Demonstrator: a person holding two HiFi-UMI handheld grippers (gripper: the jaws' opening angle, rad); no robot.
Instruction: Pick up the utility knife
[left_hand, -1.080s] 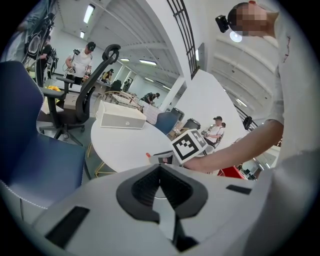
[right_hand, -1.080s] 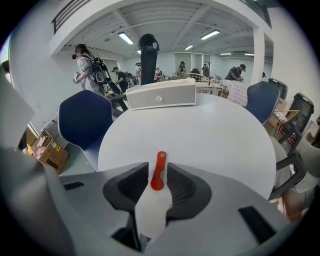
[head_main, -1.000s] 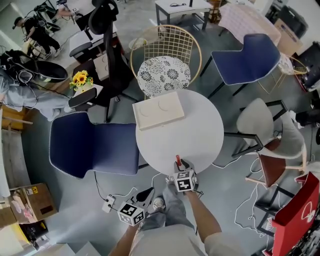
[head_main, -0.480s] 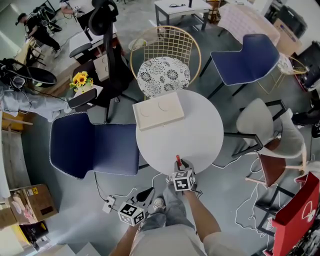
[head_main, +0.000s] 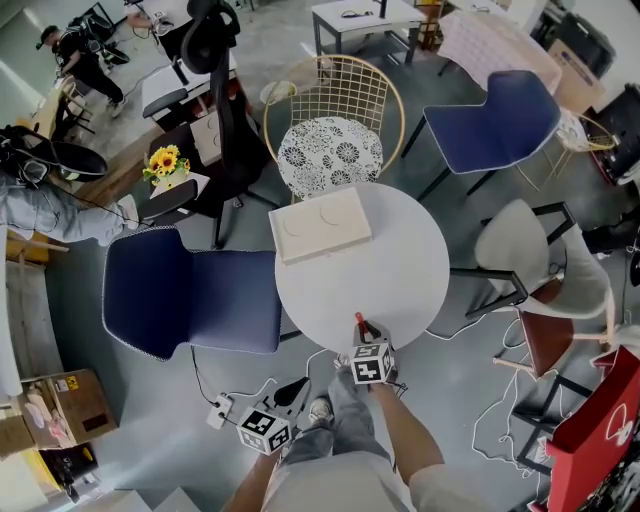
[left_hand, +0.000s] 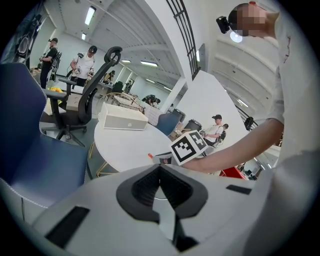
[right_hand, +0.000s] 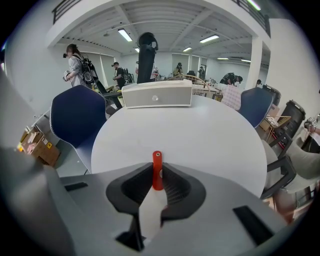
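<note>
The utility knife (right_hand: 157, 170) is a slim red bar lying at the near edge of the round white table (head_main: 400, 260), seen as a small red stick (head_main: 359, 321) in the head view. My right gripper (right_hand: 158, 178) points down over it with its jaws closing; both pads sit against the knife's sides. In the head view that right gripper (head_main: 364, 331) hangs at the table's front rim. My left gripper (head_main: 298, 388) stays low beside the table, off its edge, shut with nothing in it (left_hand: 160, 181). From there the knife's red tip (left_hand: 150, 156) shows beside the right gripper's marker cube.
A white flat box (head_main: 320, 224) lies at the table's far side. A blue chair (head_main: 190, 290) stands to the left, a gold wire chair (head_main: 335, 130) behind, another blue chair (head_main: 505, 118) at the back right. A power strip (head_main: 220, 408) and cables lie on the floor.
Both grippers keep their places. The head view has slid slightly, and the people in the far left background have moved.
</note>
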